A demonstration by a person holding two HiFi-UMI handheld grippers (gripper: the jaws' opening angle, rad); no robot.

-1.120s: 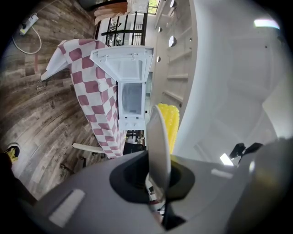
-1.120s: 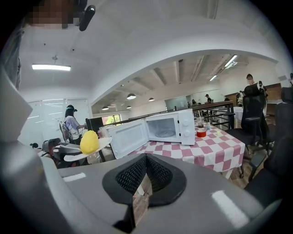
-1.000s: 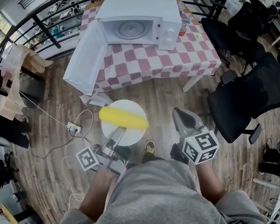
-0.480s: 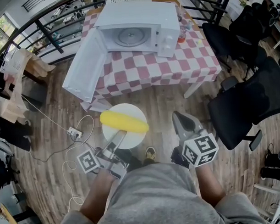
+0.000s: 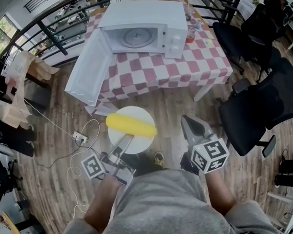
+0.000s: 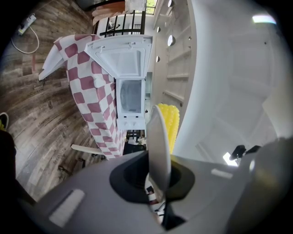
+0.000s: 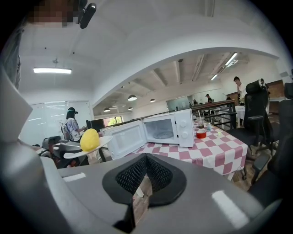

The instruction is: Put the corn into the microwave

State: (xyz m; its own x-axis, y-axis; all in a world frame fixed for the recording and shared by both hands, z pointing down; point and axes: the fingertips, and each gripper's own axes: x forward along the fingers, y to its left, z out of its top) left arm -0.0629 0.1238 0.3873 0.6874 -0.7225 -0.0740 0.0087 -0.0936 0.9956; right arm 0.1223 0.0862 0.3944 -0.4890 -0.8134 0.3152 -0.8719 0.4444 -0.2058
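A yellow corn cob (image 5: pixel 132 125) lies on a round white plate (image 5: pixel 136 143) held out over the wooden floor, short of the table. My left gripper (image 5: pixel 125 143) is shut on the plate's near rim. In the left gripper view the plate (image 6: pixel 159 137) stands edge-on between the jaws, with the corn (image 6: pixel 170 123) behind it. The white microwave (image 5: pixel 140 30) sits on the checked table (image 5: pixel 187 62) with its door (image 5: pixel 90 64) swung wide open and the glass turntable showing. My right gripper (image 5: pixel 185 121) hangs to the right of the plate, shut and empty. It sees the corn (image 7: pixel 89 139) and the microwave (image 7: pixel 169 130).
A red cup (image 7: pixel 200 134) and small items stand right of the microwave. Black office chairs (image 5: pixel 254 108) crowd the right side. A power strip with a white cable (image 5: pixel 79 135) lies on the floor at left, near a railing (image 5: pixel 53 34). People stand in the background.
The plate with the corn has edged slightly toward the table in my left gripper. The right gripper has stayed where it was.
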